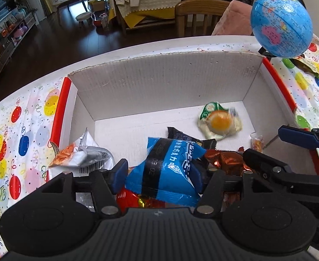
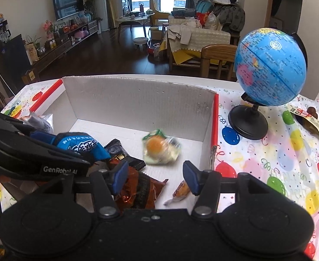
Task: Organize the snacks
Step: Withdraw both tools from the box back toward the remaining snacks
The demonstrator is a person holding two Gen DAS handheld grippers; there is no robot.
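L gripper jaws apart round blue packet; R gripper apart, empty. Risk: packet slides off pile in box.

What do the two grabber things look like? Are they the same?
Yes, they match. The left gripper and right gripper are black plastic with round bumps, silver bolts and blue pads on the fingers. White letters on the left one read GenRobot.AI.

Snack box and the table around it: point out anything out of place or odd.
One brown snack packet lies outside the box, on the balloon tablecloth right of the globe. On the other side, a silver packet hangs over the box's left wall. The clear pouch with an orange centre looks blurred.
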